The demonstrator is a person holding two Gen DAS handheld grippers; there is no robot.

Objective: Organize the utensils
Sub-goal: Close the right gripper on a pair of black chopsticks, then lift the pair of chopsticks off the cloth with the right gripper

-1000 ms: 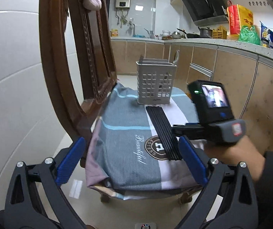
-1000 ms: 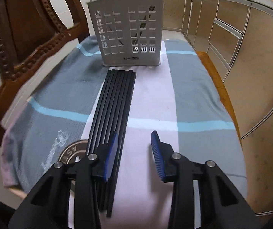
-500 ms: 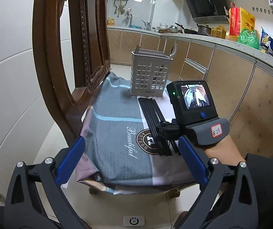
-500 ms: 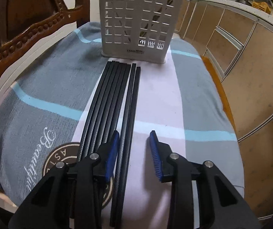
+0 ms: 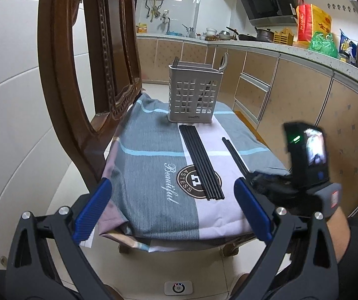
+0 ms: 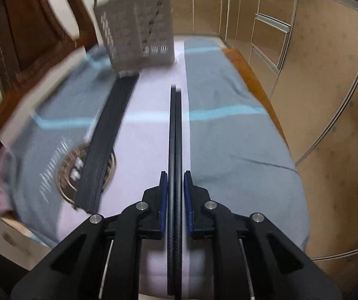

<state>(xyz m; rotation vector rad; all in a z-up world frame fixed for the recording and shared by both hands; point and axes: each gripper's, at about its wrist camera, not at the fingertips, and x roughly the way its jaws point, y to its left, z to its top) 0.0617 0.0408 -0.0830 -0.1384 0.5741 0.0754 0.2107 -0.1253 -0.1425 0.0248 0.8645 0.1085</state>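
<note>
A grey slotted utensil holder [image 5: 194, 95] stands at the far end of a cloth-covered chair seat [image 5: 148, 175]; it also shows blurred in the right wrist view [image 6: 136, 27]. Several black chopsticks [image 5: 201, 160] lie in a row in front of it, seen also in the right wrist view [image 6: 103, 145]. My right gripper [image 6: 175, 187] is shut on a pair of black chopsticks [image 6: 175, 130], lifted off the row to the right; the pair also shows in the left wrist view [image 5: 234, 152]. My left gripper [image 5: 171, 215] is open and empty, held back from the near edge of the seat.
The wooden chair back [image 5: 88, 57] rises at the left of the seat. Kitchen cabinets [image 5: 291, 92] and a cluttered counter [image 5: 254, 40] run along the right and back. Tiled floor [image 5: 173, 262] lies below the near seat edge.
My right gripper has closed on two chopsticks and pulled them right, away from the row. The left gripper has drawn back a little and stays open.
</note>
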